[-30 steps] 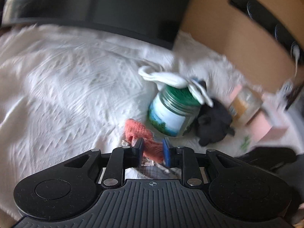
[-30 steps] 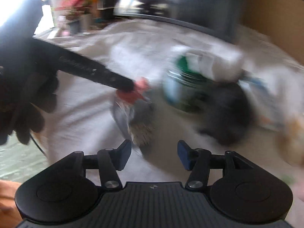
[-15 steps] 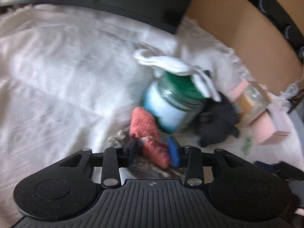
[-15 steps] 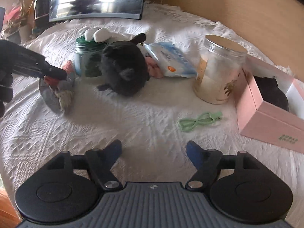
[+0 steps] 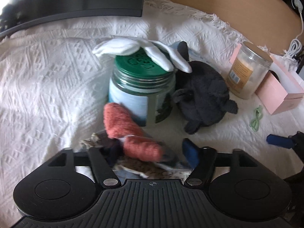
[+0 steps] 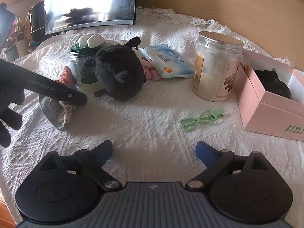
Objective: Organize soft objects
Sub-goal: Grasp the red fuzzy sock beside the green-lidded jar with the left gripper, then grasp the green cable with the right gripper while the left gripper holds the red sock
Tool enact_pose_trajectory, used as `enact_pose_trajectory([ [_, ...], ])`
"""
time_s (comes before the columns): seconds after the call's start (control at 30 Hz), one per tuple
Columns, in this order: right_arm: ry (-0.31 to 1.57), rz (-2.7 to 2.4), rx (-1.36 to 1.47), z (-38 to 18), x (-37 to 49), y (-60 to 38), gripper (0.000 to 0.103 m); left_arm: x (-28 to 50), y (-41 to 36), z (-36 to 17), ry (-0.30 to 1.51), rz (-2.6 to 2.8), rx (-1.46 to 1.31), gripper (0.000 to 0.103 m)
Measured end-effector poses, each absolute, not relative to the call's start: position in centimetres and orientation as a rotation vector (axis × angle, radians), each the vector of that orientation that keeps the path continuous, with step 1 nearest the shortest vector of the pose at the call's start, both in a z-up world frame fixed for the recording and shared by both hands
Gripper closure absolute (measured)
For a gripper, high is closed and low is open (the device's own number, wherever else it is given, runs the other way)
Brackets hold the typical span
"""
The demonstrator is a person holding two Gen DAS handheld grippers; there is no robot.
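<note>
Left gripper (image 5: 146, 152) spread wide now, jaws having just been opening; the coral sock (image 5: 131, 131) lies loose between them on a grey patterned cloth (image 5: 144, 168), pads no longer pinching it as they did a second ago. Right gripper (image 6: 153, 150) has also just been opening, gaping over bare white bedspread (image 6: 144, 121), nothing in it. Beyond: one green-lidded jar (image 5: 142, 95) touching the sock, a pair of white socks (image 5: 136, 50) draped on its lid, one black plush toy (image 6: 119, 72) beside it. Further right, one wipes pack (image 6: 167, 60), one clear jar (image 6: 216, 66), one green hair clip (image 6: 201, 119), one pink box (image 6: 266, 95).
</note>
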State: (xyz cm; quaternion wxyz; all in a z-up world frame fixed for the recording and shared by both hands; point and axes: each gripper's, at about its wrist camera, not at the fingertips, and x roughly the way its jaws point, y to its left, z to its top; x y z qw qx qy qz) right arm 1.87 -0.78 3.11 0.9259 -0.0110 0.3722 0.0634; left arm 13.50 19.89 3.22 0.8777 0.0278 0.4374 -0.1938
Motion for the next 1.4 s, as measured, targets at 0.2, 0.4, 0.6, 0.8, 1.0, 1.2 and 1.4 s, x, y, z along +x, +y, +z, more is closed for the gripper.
enact_pose_trajectory([
  [0.2, 0.784, 0.155, -0.024, 3.0, 1.9, -0.8, 0.001, 13.3, 18.4, 3.0, 0.912, -0.386, 0.163, 0.025],
  [0.4, 0.810, 0.183, -0.041, 3.1, 2.2, -0.8, 0.000, 13.3, 19.4, 3.2, 0.914, -0.352, 0.083, 0.037],
  [0.6, 0.809, 0.202, -0.050, 3.4, 2.2, -1.1, 0.006, 13.9, 21.4, 3.7, 0.928, -0.310, -0.025, 0.057],
  [0.8, 0.732, 0.035, 0.019, 5.2, 1.8, -3.0, 0.012, 13.1, 22.7, 4.2, 0.918, -0.308, -0.089, 0.086],
  [1.0, 0.675, -0.145, 0.105, 6.1, 2.7, -4.3, 0.015, 11.1, 24.0, 5.3, 0.891, -0.352, -0.121, 0.086],
  [1.2, 0.727, -0.199, 0.139, 4.0, 6.2, -4.1, 0.030, 10.2, 24.5, 6.0, 0.901, -0.418, -0.111, 0.086],
  [1.4, 0.757, -0.262, 0.139, 2.9, 8.9, -4.1, 0.055, 9.6, 24.5, 7.0, 0.900, -0.479, -0.095, 0.086],
])
